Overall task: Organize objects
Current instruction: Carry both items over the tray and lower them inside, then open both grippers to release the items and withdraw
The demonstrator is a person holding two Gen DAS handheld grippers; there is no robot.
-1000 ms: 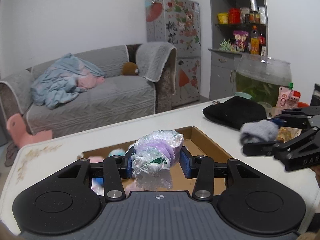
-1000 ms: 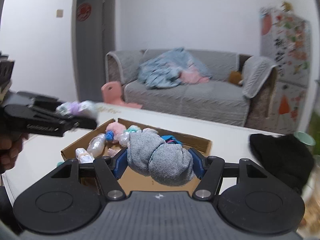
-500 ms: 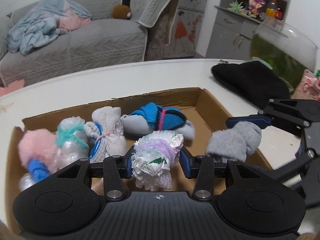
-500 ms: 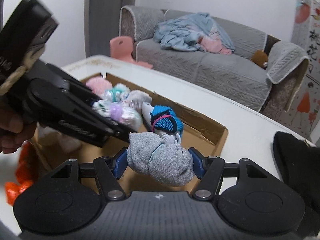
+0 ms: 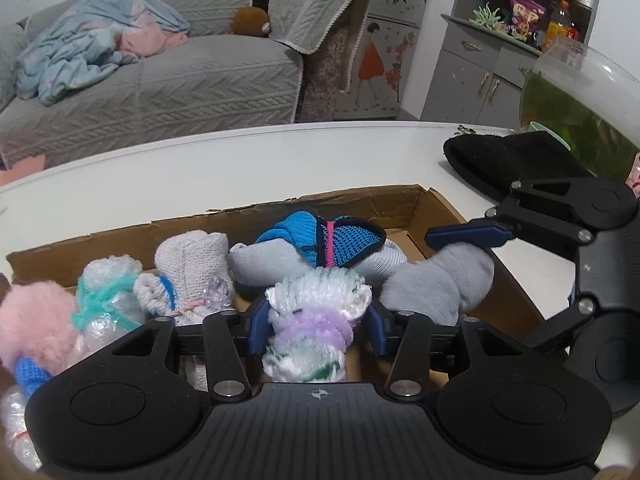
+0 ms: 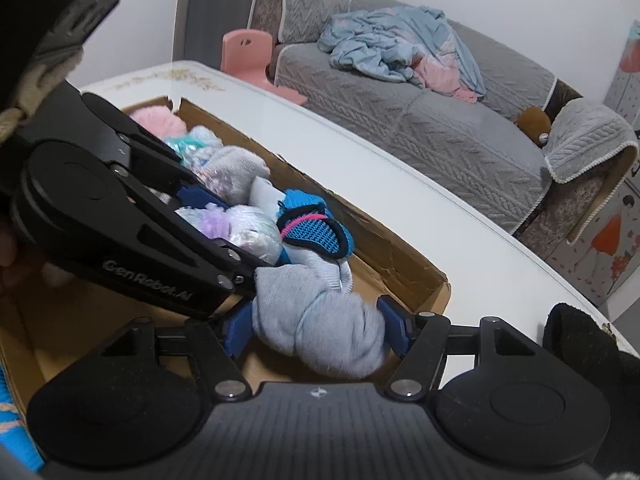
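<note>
- The left gripper (image 5: 316,330) is being held low inside the cardboard box (image 5: 360,204); its jaws are opening around a white and purple sock bundle (image 5: 314,322), and gaps are showing beside both blue pads.
- The right gripper (image 6: 318,330) is being opened around a grey sock bundle (image 6: 324,320) lying in the box's right end.
- Other rolled socks are being kept in a row along the box's far wall, on the white table (image 5: 240,160).
</note>
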